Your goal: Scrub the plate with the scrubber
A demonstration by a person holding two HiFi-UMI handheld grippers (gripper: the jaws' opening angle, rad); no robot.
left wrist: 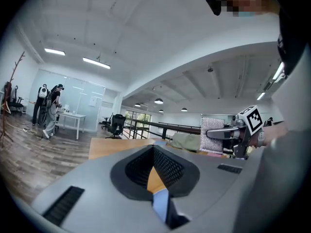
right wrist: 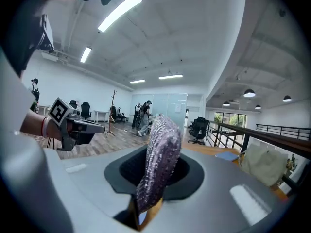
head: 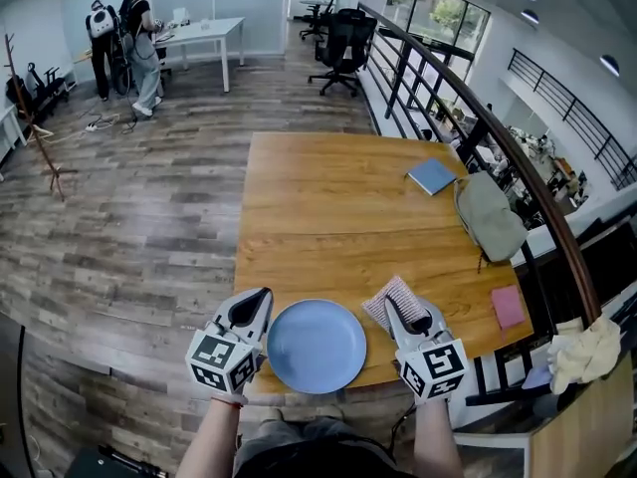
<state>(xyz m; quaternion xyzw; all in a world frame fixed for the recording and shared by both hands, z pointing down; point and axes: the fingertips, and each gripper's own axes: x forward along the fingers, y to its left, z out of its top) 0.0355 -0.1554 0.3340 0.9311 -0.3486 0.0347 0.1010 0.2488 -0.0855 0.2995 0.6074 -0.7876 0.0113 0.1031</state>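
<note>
A round blue plate sits at the front edge of the wooden table, between my two grippers. The left gripper is at the plate's left rim. In the left gripper view, this gripper is shut with a strip of the blue plate pinched low between its jaws. My right gripper is just right of the plate, shut on a pinkish sparkly scrubber. The scrubber stands up out of that gripper. It hangs apart from the plate.
Further back on the table lie a blue notebook, a grey-green bag and a pink pad. A dark railing runs along the right side. Office chairs and two people by a white desk are far behind.
</note>
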